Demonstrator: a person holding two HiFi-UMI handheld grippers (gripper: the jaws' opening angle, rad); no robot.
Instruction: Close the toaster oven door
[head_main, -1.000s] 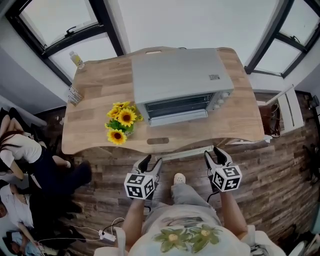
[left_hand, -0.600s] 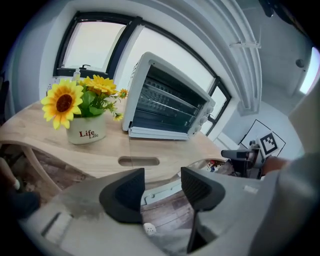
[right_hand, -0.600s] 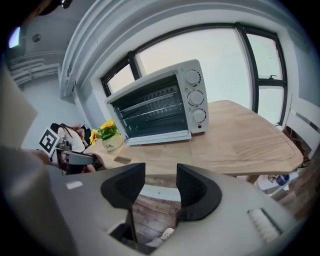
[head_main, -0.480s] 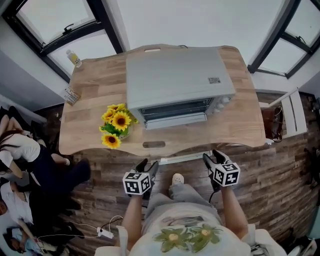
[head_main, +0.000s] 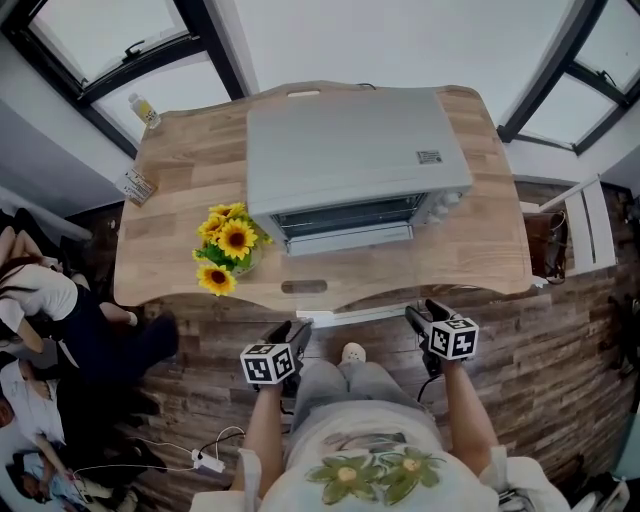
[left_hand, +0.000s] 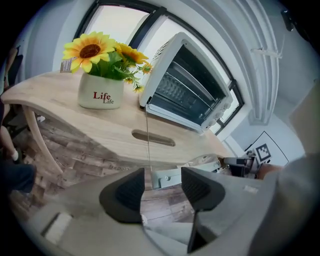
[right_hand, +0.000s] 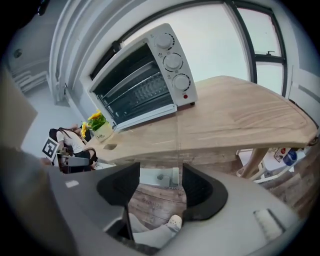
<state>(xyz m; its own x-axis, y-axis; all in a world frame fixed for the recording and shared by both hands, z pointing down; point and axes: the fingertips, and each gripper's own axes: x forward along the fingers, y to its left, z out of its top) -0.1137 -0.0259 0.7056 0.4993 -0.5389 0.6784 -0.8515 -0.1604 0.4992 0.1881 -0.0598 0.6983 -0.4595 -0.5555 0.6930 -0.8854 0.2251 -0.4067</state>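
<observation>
Oven: we see a silver box-shaped toaster oven (head_main: 350, 150) at the middle of the pale wooden table (head_main: 470, 250), nearer its far edge.
Long axis: it runs left to right, along the table's length.
Facing: its open front points at us and the near table edge, with the white knobs (right_hand: 172, 61) at its right end.
Door: the glass door (head_main: 350, 238) seems folded down flat in front of the opening, its racks showing.
Left gripper (left_hand: 162, 182): it hangs below the near table edge with its jaws spread wide, and only floor shows between them.
Right gripper (right_hand: 156, 182): it also hangs below the edge. Its jaws are opening and nothing is between them.
Beside the oven: sunflowers in a white mug (left_hand: 101, 90) stand on its left.
</observation>
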